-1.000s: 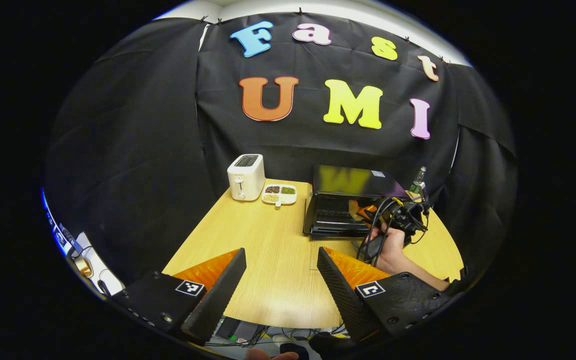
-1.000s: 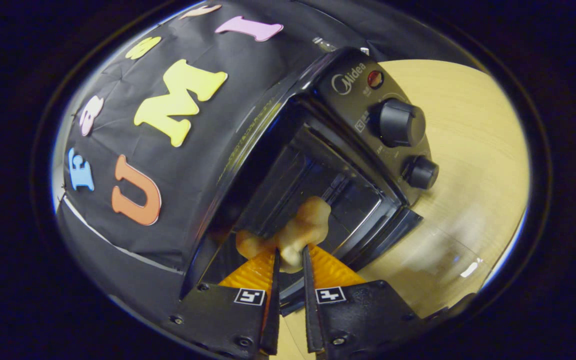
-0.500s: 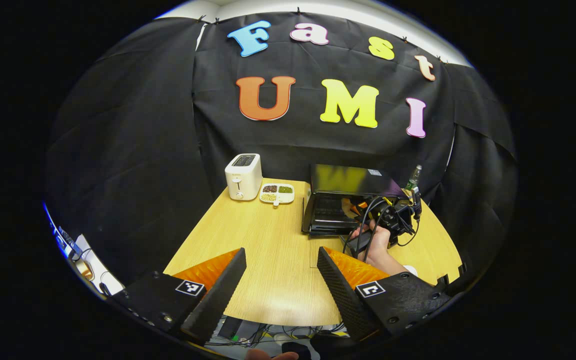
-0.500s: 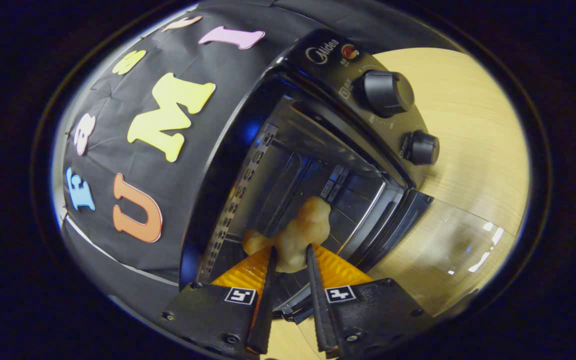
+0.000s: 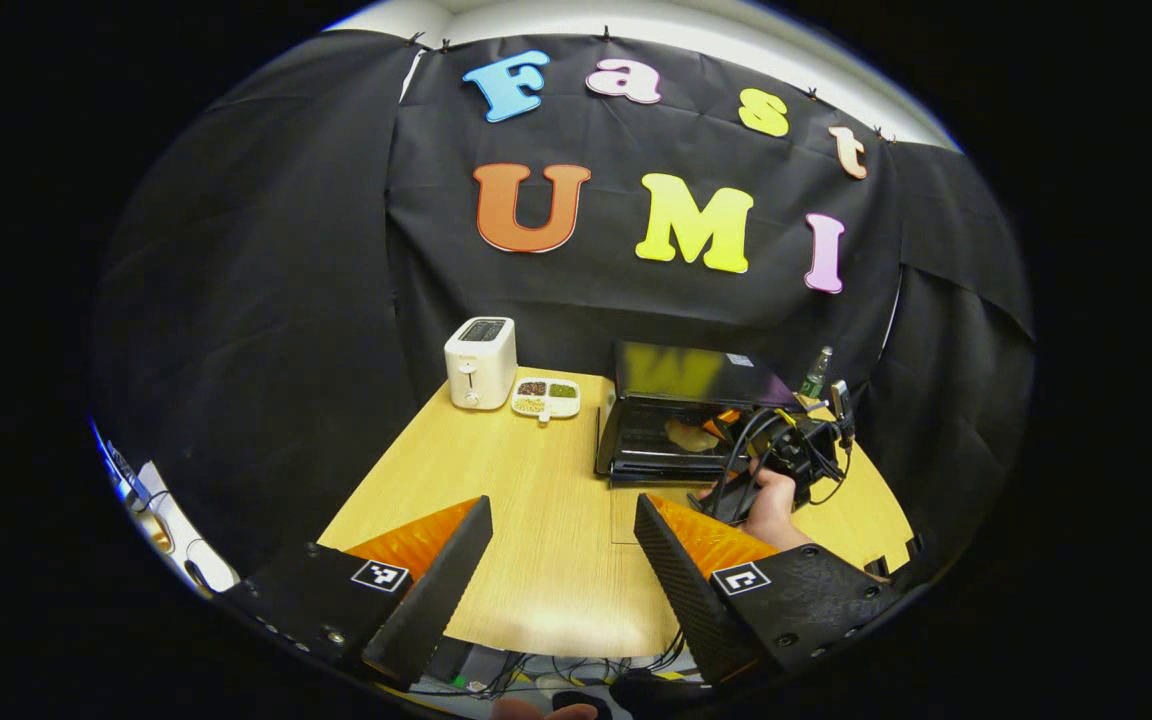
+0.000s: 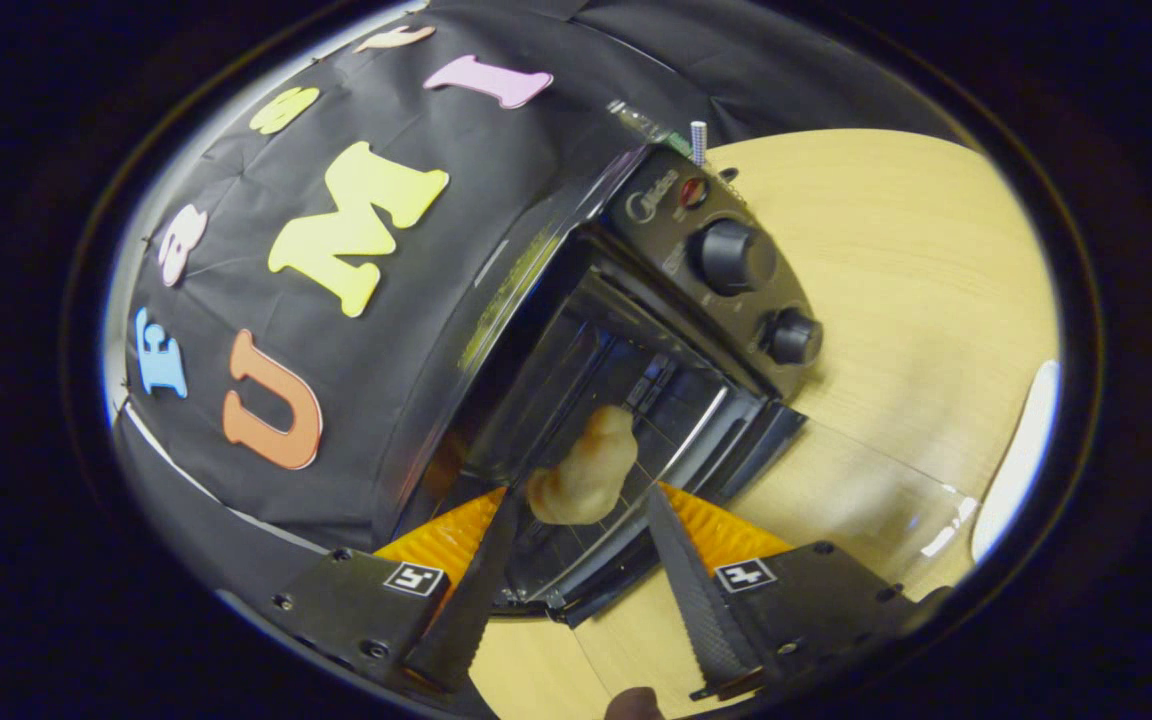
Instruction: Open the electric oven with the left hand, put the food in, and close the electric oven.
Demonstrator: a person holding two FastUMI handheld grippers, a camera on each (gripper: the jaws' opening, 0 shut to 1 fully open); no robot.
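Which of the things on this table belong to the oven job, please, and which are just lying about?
Job:
black electric oven, door open
pale lump of food inside it
right gripper, open
left gripper, open

Lying about:
white toaster
white divided dish
bottle behind the oven

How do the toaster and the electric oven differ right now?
The toaster is white, the electric oven black. The toaster stands tall and narrow; the oven is low and wide. The oven's door is open with food inside; the toaster's slot looks empty. Both sit on the table.
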